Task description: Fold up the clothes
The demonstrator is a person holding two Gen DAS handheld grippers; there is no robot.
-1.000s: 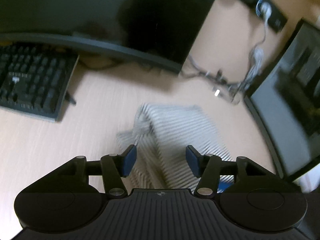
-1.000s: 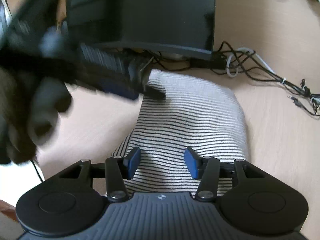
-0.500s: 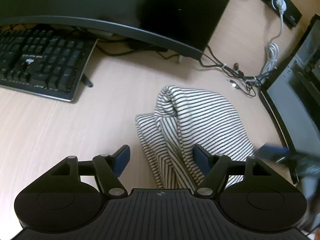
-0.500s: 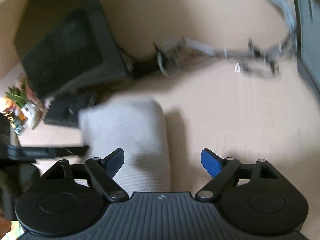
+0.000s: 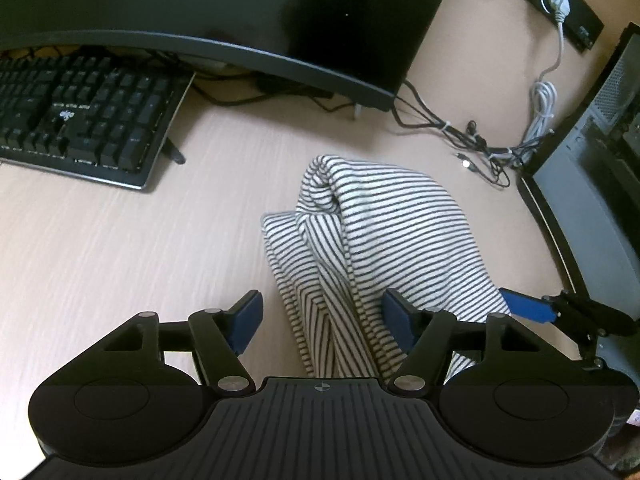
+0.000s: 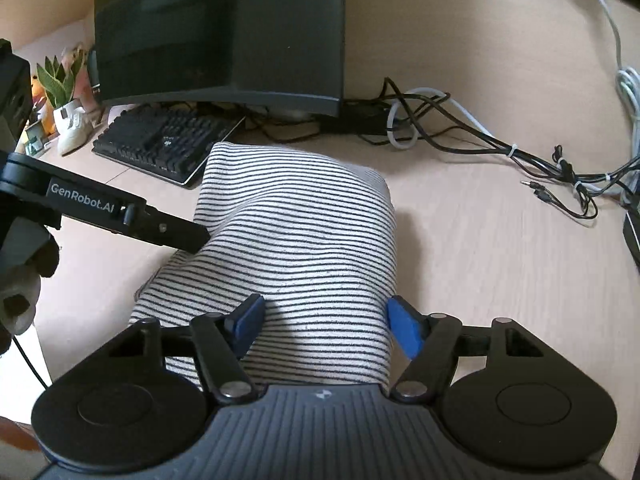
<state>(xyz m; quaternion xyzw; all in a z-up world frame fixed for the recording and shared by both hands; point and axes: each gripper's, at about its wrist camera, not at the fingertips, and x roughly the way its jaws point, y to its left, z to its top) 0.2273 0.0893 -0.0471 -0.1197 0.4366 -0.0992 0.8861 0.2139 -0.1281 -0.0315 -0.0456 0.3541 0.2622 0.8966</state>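
The striped garment (image 6: pixel 304 236) lies bundled mid-desk (image 5: pixel 120 240), before the monitor. Both grippers, left (image 5: pixel 322 320) and right (image 6: pixel 324 326), straddle its near end, jaws closing, not yet pinching. It looks soft, light, floppy; take its edges.

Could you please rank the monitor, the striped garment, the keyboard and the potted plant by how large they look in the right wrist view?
1. Striped garment, though nearest the camera
2. Monitor, close behind it
3. Keyboard
4. Potted plant
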